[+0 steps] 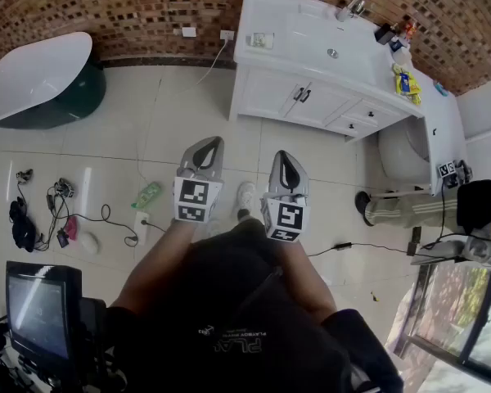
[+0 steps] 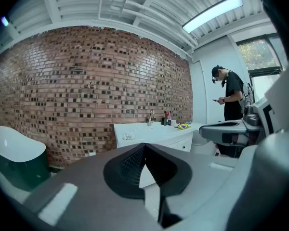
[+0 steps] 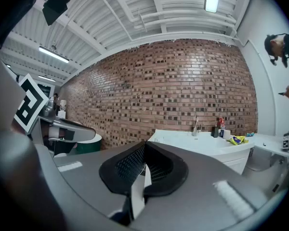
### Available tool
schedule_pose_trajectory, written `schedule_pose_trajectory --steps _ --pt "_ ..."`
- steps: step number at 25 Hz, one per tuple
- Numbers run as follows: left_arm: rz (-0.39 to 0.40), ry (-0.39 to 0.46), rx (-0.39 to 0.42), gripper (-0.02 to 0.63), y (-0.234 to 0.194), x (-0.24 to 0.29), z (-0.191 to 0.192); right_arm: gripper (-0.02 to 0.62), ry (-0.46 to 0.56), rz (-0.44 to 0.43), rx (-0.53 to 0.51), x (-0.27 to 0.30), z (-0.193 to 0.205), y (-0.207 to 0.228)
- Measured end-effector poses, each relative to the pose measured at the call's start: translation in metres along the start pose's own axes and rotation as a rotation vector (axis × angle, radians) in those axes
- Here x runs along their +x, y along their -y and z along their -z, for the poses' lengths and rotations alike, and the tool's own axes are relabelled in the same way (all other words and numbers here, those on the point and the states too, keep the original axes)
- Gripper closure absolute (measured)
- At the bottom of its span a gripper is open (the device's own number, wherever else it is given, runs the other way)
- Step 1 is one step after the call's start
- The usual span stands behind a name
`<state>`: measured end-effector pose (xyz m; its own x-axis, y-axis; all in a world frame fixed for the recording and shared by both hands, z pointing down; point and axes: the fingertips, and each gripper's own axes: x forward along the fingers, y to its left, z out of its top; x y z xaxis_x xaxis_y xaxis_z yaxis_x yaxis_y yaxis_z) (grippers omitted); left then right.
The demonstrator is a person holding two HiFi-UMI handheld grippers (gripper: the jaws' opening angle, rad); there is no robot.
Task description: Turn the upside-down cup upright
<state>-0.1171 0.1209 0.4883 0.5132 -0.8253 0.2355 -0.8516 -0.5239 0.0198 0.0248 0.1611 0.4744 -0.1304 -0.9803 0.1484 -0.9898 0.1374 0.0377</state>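
I stand on the tiled floor, a few steps from the white vanity counter (image 1: 295, 35). A small clear cup-like thing (image 1: 260, 40) sits at the counter's near left corner, also visible in the left gripper view (image 2: 128, 135); I cannot tell which way up it stands. A white cup (image 1: 401, 56) stands among bottles beside the faucet (image 3: 196, 126). My left gripper (image 1: 210, 142) and right gripper (image 1: 285, 155) are held side by side at waist height, pointing at the vanity. Both are shut and hold nothing: the left gripper's (image 2: 143, 147) jaws meet at the tip, and so do the right gripper's (image 3: 144, 146).
A white bathtub (image 1: 37, 76) stands at the far left, a toilet (image 1: 405, 154) to the right of the vanity. Cables and small items (image 1: 57, 211) and a green bottle (image 1: 147, 195) lie on the floor. A yellow packet (image 1: 405, 82) is on the counter. Another person (image 2: 229, 97) stands at the right.
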Motion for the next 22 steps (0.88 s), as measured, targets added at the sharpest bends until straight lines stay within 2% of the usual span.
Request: schedule_pose_trajectory --steps 13,17,22 --pt "-0.021 -0.026 0.009 0.607 0.002 0.063 -0.013 0.582 0.006 -0.018 0.014 0.057 -0.007 0.048" --pt "-0.043 -0.026 0.019 0.607 -0.003 0.082 -0.018 0.581 -0.025 -0.047 0.017 0.082 -0.007 0.053" --pt "-0.059 -0.043 0.045 0.607 -0.005 0.112 -0.022 0.581 -0.01 -0.098 0.016 0.112 -0.015 0.06"
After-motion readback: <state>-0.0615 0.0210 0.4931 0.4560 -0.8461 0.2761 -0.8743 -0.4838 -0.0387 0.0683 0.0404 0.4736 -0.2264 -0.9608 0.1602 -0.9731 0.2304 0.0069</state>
